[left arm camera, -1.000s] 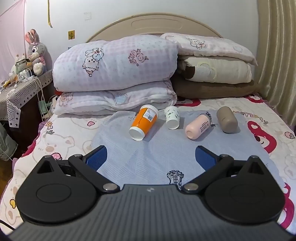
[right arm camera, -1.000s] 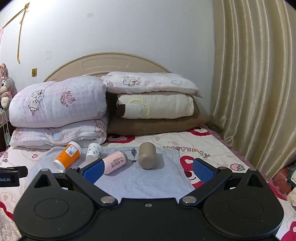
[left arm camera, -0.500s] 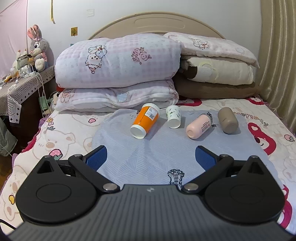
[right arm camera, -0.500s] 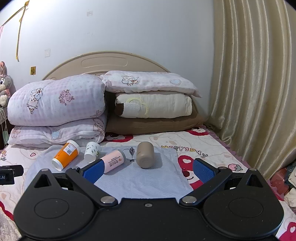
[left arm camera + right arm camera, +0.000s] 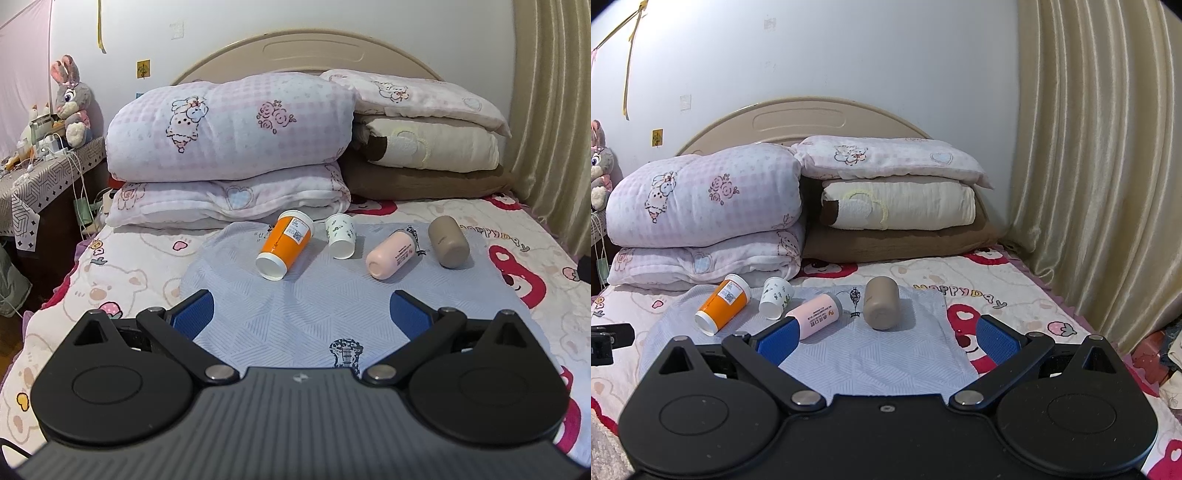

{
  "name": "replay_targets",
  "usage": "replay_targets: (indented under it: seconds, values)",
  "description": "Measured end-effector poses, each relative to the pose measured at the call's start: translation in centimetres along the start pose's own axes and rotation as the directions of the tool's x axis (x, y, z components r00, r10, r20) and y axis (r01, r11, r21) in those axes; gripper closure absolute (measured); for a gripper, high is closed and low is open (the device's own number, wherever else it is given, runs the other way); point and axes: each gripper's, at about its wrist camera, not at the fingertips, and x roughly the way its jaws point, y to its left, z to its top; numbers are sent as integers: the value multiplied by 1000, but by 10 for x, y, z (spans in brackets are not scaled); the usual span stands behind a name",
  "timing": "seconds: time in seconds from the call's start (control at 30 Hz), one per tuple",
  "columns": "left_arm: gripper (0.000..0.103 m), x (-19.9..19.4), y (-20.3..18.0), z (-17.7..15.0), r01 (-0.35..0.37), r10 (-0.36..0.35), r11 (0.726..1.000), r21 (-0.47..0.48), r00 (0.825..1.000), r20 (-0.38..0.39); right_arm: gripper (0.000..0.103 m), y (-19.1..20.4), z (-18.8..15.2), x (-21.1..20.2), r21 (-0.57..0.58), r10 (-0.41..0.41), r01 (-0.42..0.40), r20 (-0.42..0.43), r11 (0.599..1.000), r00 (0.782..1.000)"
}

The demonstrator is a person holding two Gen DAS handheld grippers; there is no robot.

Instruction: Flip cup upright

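Observation:
Several cups lie on their sides in a row on a pale blue cloth (image 5: pixel 303 310) on the bed: an orange cup (image 5: pixel 284 245), a small white patterned cup (image 5: pixel 341 236), a pink cup (image 5: pixel 391 254) and a taupe cup (image 5: pixel 448 242). The right wrist view shows them too: the orange cup (image 5: pixel 722 306), the white cup (image 5: pixel 775 297), the pink cup (image 5: pixel 816 314), the taupe cup (image 5: pixel 881 308). My left gripper (image 5: pixel 301 314) is open and empty, short of the cups. My right gripper (image 5: pixel 884 336) is open and empty, just short of the taupe cup.
Stacked pillows and folded quilts (image 5: pixel 236 147) stand right behind the cups against the headboard. A curtain (image 5: pixel 1100 184) hangs at the right of the bed. A cluttered side table (image 5: pixel 40 173) with a plush rabbit stands at the left. The left gripper's edge (image 5: pixel 609 339) shows at far left.
Both grippers have drifted slightly, so the cups sit a little differently in each view. The cups have not moved. Both grippers stay open.

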Motion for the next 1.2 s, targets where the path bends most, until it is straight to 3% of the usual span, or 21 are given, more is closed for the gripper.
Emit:
replay_targets:
  seconds: [0.37, 0.9, 1.2]
  values:
    - [0, 5, -3, 1, -1, 2, 1000, 7, 1000, -19, 0, -3, -3, 3, 9, 17, -17, -10, 1000, 1000]
    - [0, -2, -10, -2, 40, -40, 999, 1, 997, 69, 0, -1, -5, 4, 7, 38, -38, -7, 999, 999]
    - [0, -4, -11, -3, 40, -39, 999, 0, 996, 74, 0, 0, -6, 5, 2, 40, -40, -12, 999, 999]
